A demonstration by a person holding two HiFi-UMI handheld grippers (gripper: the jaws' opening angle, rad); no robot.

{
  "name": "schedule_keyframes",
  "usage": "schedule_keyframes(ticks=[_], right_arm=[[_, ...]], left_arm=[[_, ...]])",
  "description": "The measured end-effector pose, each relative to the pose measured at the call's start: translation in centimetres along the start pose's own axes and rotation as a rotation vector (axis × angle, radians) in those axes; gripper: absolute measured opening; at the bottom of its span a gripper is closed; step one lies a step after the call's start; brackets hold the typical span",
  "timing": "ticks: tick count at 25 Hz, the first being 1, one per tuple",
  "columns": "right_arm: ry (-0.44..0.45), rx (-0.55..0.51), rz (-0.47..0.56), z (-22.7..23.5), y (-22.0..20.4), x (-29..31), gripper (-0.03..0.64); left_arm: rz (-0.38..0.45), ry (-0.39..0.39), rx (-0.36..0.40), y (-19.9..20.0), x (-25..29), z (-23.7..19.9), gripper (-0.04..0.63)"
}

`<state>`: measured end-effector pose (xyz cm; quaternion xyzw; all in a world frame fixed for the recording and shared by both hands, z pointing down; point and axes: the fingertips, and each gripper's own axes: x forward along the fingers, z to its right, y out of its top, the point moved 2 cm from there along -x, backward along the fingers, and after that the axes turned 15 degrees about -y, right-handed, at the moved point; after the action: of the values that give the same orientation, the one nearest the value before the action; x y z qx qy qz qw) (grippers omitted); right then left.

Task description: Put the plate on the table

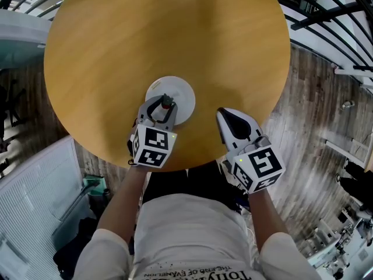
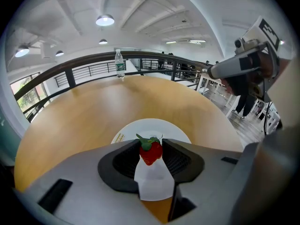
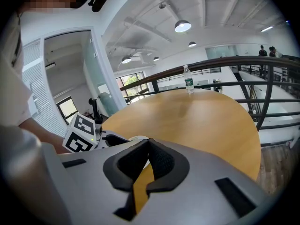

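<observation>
Standing at the near edge of a round wooden worktop [image 1: 163,34], a person in a white shirt [image 1: 192,232] holds both grippers over it. White plate [image 1: 182,91] sits flat on the worktop, near the person's side, left of centre. Left gripper [image 1: 165,101] is over the plate's near rim, jaws closed on a red strawberry [image 2: 151,153] with its green leaves on top; the berry hangs above the plate, and I can't tell if it touches. Right gripper [image 1: 223,114] is beside the plate, apart from it, jaws together at the tips with nothing between them, only bare wood showing through the gap lower down. Nothing else is near the plate. A water bottle [image 2: 120,63] stands upright at the far edge of the worktop, well apart. A dark railing [image 2: 70,67] curves behind the worktop. Head view shows the plate whole but misses the bottle; both gripper views catch it, plus ceiling lamps [image 2: 105,20]. Left gripper view alone shows the berry clearly. Right gripper view shows the left gripper's marker cube [image 3: 83,134] and small figures beyond the railing [image 3: 267,52].
</observation>
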<state>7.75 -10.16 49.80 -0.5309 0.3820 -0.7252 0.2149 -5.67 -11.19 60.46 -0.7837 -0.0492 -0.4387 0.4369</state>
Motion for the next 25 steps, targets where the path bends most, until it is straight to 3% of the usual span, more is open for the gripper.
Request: schedule_keyframes(ticks=[25], right_arm=[[0.001,0.017,-0.011,0.5,-0.5,0.1,0.020]], left_arm=[[-0.034,-0.008,-0.020,-0.6,1.4,-0.6,0.178]])
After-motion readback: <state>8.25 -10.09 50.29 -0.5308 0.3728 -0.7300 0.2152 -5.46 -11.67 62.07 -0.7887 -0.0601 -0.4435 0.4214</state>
